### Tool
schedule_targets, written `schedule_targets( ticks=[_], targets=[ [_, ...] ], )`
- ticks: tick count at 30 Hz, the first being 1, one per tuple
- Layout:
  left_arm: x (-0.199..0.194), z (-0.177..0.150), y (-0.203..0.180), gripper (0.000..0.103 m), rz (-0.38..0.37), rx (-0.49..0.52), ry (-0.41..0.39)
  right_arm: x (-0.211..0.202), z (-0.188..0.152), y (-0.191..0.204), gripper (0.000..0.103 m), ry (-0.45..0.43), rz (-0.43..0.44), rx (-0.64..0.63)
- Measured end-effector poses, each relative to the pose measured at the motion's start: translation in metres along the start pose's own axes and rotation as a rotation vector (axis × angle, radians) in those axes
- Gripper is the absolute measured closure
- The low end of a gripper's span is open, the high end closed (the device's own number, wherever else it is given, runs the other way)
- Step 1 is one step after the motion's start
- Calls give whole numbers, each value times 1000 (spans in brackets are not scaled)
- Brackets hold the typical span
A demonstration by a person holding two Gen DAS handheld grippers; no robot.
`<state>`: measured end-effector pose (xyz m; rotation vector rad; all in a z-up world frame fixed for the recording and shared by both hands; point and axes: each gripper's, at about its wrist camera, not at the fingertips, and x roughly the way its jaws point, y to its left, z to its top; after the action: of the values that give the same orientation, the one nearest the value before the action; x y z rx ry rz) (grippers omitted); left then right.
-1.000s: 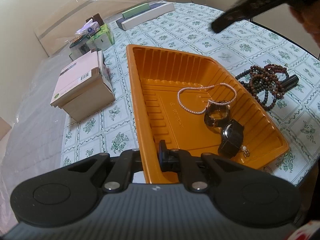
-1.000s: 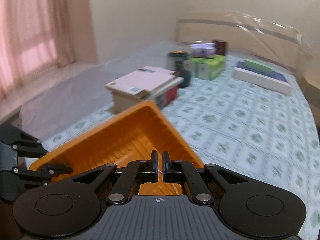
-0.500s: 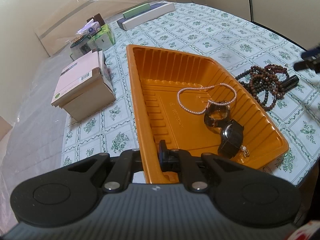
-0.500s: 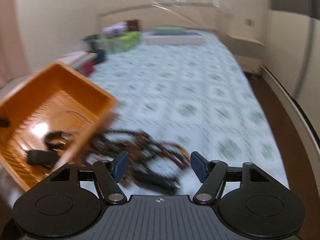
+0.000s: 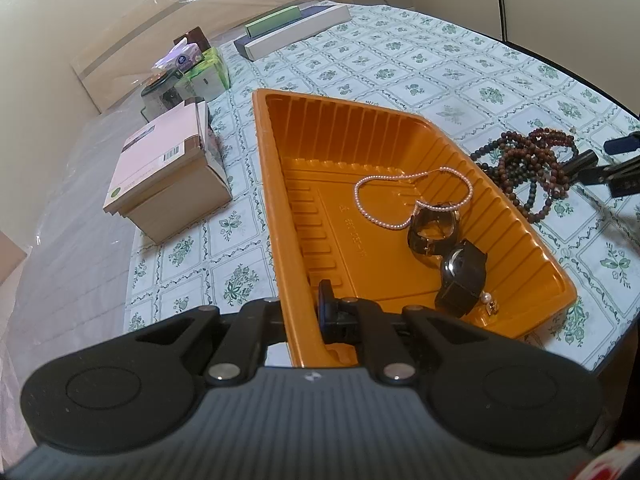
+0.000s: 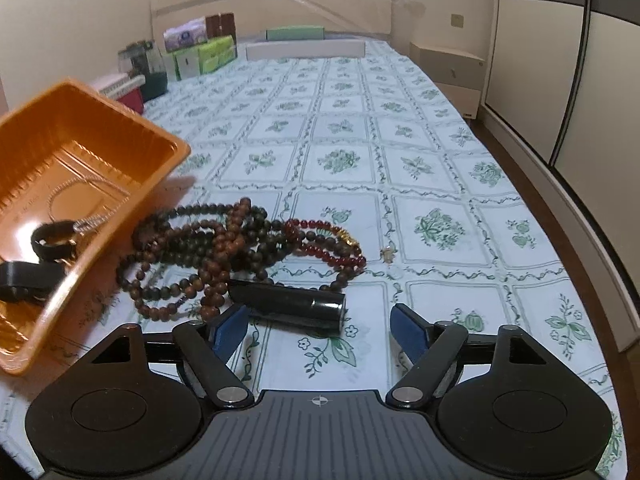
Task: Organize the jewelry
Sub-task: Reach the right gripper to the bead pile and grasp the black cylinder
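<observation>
An orange tray [image 5: 304,128] sits on the flowered cloth; it also shows in the right wrist view [image 6: 132,124]. In it lie a pearl necklace [image 5: 372,210], a dark watch [image 5: 434,226] and a black watch [image 5: 462,276]. My left gripper [image 5: 300,312] is shut on the tray's near rim. A heap of brown bead strands [image 6: 208,248] with a red bead bracelet [image 6: 332,254] lies right of the tray, and a black tube [image 6: 288,306] lies just before it. My right gripper [image 6: 320,330] is open, low over the cloth, just behind the tube.
A cardboard box [image 5: 168,176] stands left of the tray. Tissue packs [image 6: 200,52], a dark jar [image 6: 146,68] and long flat boxes [image 6: 306,48] stand at the far end. A small charm [image 6: 389,254] lies right of the beads. The cloth's right edge [image 6: 560,240] drops off.
My right gripper has swung from over the tray to the right, opened, and come down behind the bead heap and black tube. The left gripper has stayed on the tray rim.
</observation>
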<state>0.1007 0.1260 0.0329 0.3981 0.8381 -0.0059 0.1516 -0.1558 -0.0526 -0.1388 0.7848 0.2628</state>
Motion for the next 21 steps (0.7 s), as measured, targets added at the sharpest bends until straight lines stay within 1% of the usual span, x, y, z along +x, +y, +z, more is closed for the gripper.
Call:
schedule_targets(
  ticks=[4, 10, 15, 20, 21],
  targets=[
    [0, 0, 0, 96, 1, 4, 1, 11, 1, 7, 24, 2, 9, 13],
    [1, 0, 1, 96, 0, 2, 6, 23, 4, 20, 23, -7, -26, 25],
    [1, 0, 0, 97, 0, 2, 6, 28, 4, 29, 22, -31, -70, 29],
    [1, 0, 0, 97, 1, 2, 6, 28, -3, 31, 22, -67, -82, 36],
    [1, 0, 0, 96, 1, 2, 6, 27, -4, 31, 24, -74, -85, 36]
  ],
)
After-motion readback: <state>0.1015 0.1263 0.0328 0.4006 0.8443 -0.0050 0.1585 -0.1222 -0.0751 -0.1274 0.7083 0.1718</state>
